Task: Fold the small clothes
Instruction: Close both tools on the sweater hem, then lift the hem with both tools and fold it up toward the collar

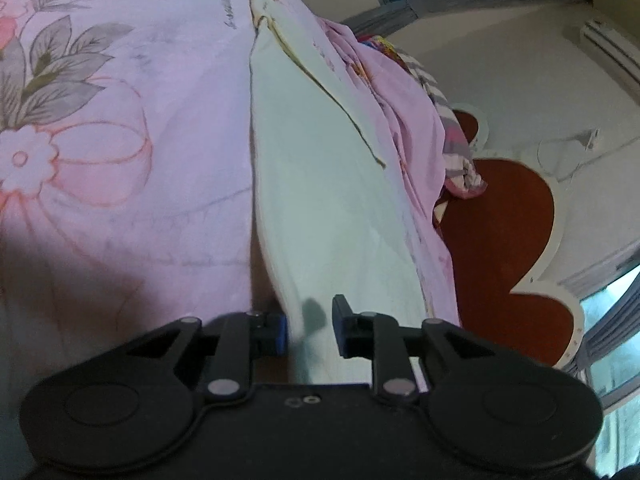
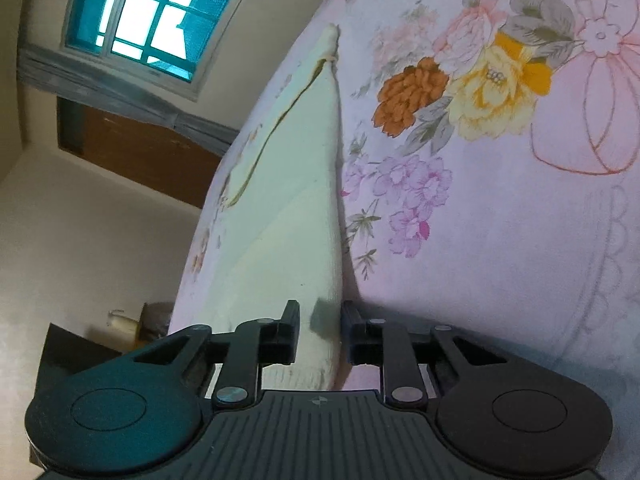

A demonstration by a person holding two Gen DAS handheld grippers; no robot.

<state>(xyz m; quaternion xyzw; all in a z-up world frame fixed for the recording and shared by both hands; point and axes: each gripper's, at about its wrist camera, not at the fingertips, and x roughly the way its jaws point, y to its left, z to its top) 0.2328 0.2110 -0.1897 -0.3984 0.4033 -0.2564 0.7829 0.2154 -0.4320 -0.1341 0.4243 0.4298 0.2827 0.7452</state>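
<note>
A small pale cream garment [image 1: 320, 184] lies flat on a pink floral bedsheet [image 1: 132, 128]. It also shows in the right wrist view [image 2: 296, 184], with a darker trimmed edge at its far end. My left gripper [image 1: 310, 334] is open, its fingers on either side of the garment's near edge. My right gripper [image 2: 320, 332] is open too, its fingers on either side of the garment's near edge, close to the sheet [image 2: 500, 220].
A bunched striped and patterned cloth [image 1: 452, 136] lies at the bed's far edge beside a red-brown headboard [image 1: 504, 248]. In the right wrist view a window [image 2: 152, 16], a brown panel [image 2: 140, 148] and a wall lie to the left of the bed.
</note>
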